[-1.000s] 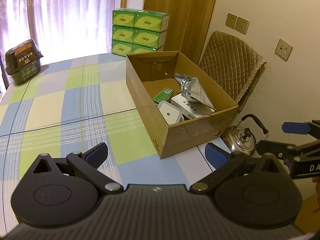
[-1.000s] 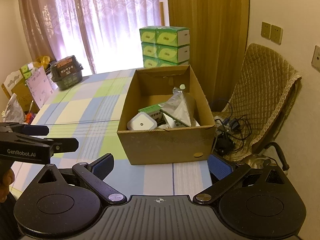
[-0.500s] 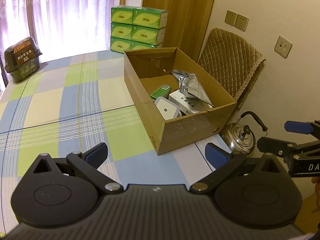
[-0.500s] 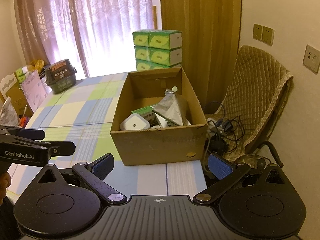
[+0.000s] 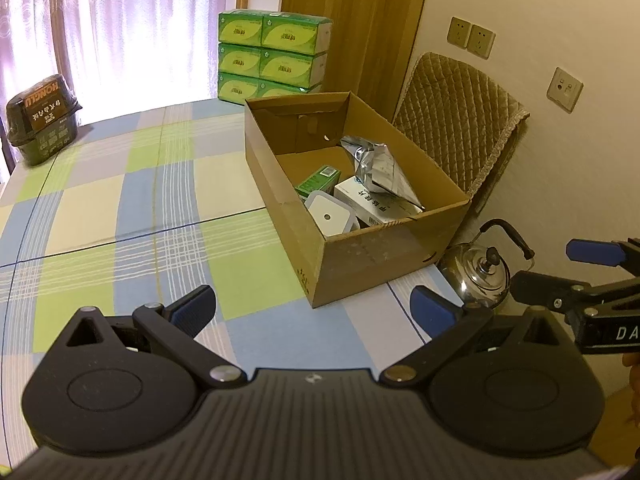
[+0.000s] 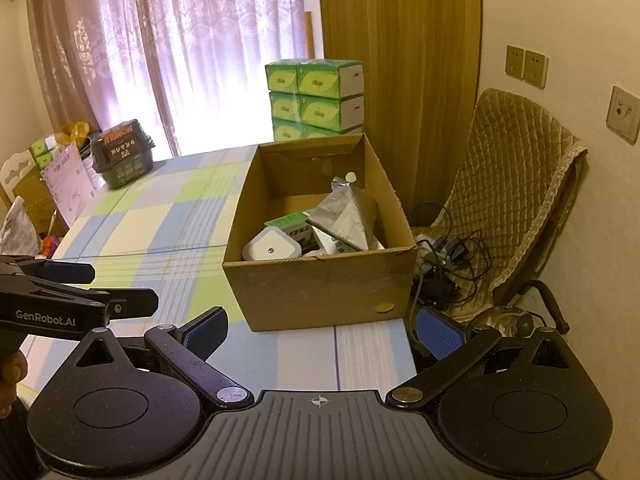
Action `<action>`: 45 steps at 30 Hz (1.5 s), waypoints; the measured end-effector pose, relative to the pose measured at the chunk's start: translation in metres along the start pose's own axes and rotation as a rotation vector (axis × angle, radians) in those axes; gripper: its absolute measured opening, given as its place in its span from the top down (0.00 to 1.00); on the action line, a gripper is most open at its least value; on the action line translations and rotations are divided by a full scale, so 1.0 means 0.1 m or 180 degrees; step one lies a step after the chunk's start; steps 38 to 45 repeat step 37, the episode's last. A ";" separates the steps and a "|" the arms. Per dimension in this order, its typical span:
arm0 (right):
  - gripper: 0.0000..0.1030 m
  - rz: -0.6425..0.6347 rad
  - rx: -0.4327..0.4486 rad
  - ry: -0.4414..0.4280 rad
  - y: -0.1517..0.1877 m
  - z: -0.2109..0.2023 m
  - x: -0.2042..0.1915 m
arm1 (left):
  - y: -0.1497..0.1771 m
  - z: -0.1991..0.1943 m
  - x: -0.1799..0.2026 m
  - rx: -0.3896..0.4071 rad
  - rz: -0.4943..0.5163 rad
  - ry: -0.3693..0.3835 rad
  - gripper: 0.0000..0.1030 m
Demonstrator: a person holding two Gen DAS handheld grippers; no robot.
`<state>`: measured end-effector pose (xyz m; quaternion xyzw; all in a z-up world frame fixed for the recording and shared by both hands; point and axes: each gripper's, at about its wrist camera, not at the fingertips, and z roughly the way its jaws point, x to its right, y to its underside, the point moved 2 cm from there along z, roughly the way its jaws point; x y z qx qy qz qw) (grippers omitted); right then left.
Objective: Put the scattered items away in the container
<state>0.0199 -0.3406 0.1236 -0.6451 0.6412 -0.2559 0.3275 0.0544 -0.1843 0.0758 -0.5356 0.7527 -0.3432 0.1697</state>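
Grippers, left (image 5: 312, 306) and right (image 6: 322, 330), both wide and empty, have drawn back from the filled cardboard box (image 5: 384, 256), suggesting tidying is finished.

A checked-cloth table (image 5: 120, 200) bears a cardboard box (image 5: 380, 256) and a dark tub (image 5: 40, 120).

Stacked green tissue boxes (image 5: 274, 56) stand beyond the checked tablecloth (image 5: 132, 216); a dark tub (image 5: 40, 120) sits at its far corner. A steel kettle (image 5: 482, 274) rests below the quilted chair (image 5: 460, 120), near tangled cables (image 6: 452, 256).
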 end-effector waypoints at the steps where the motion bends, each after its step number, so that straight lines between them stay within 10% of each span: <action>1: 0.00 0.0001 -0.0002 -0.0002 0.00 0.00 0.00 | 0.00 0.00 0.00 -0.0003 -0.0001 0.0000 0.01; 45: 0.00 0.0014 -0.0056 -0.0031 0.05 0.06 -0.01 | 0.04 0.07 0.05 -0.0015 0.0051 0.0048 0.01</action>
